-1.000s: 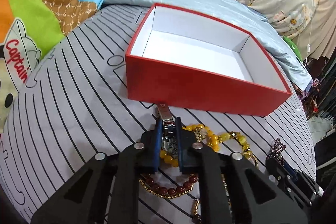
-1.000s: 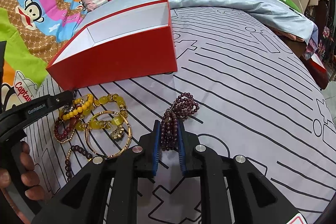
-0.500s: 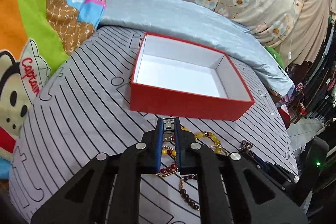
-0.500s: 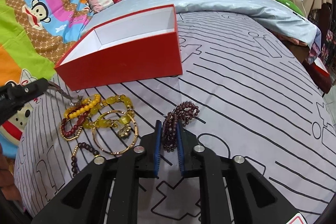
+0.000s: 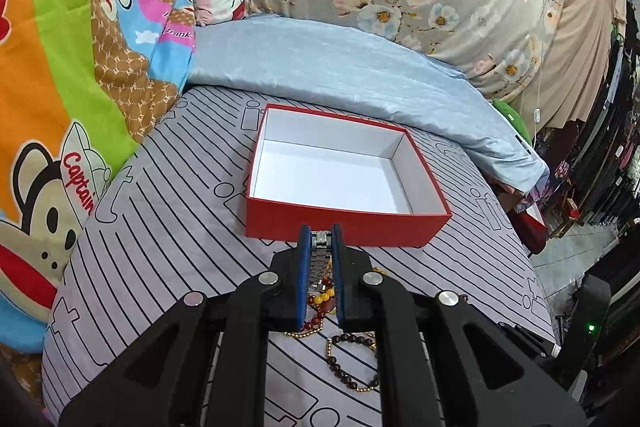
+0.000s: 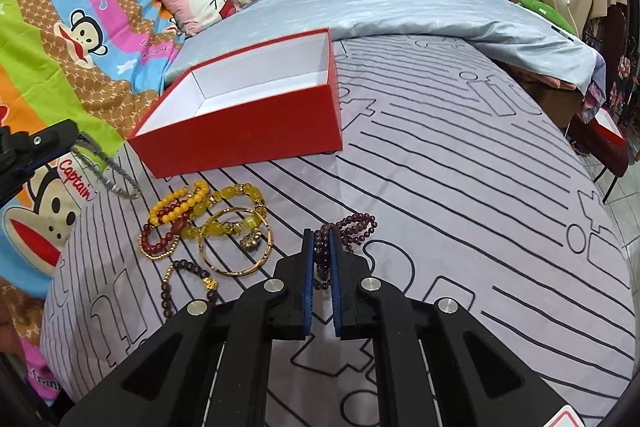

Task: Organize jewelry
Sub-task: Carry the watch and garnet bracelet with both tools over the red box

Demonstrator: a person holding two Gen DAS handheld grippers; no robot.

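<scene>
An open red box (image 5: 344, 227) with a white inside sits on the striped bedsheet; it also shows in the right wrist view (image 6: 248, 123). My left gripper (image 5: 320, 239) is shut on a silver metal watch (image 5: 320, 259), lifted above the sheet just in front of the box; the watch band (image 6: 108, 175) hangs from it in the right wrist view. My right gripper (image 6: 321, 241) is shut on a dark purple bead bracelet (image 6: 352, 231) that rests on the sheet. A pile of yellow bead bracelets (image 6: 200, 207), a gold bangle (image 6: 236, 247) and red beads (image 6: 160, 239) lies left of it.
A brown bead bracelet (image 6: 184, 283) lies near the pile; it also shows in the left wrist view (image 5: 352, 359). A folded light blue quilt (image 5: 340, 63) lies behind the box. Cartoon bedding (image 5: 60, 87) is on the left. The bed edge drops off at the right.
My left gripper has risen with the watch, lifting it off the jewelry pile. My right gripper stays shut on the purple bracelet and has shifted only slightly.
</scene>
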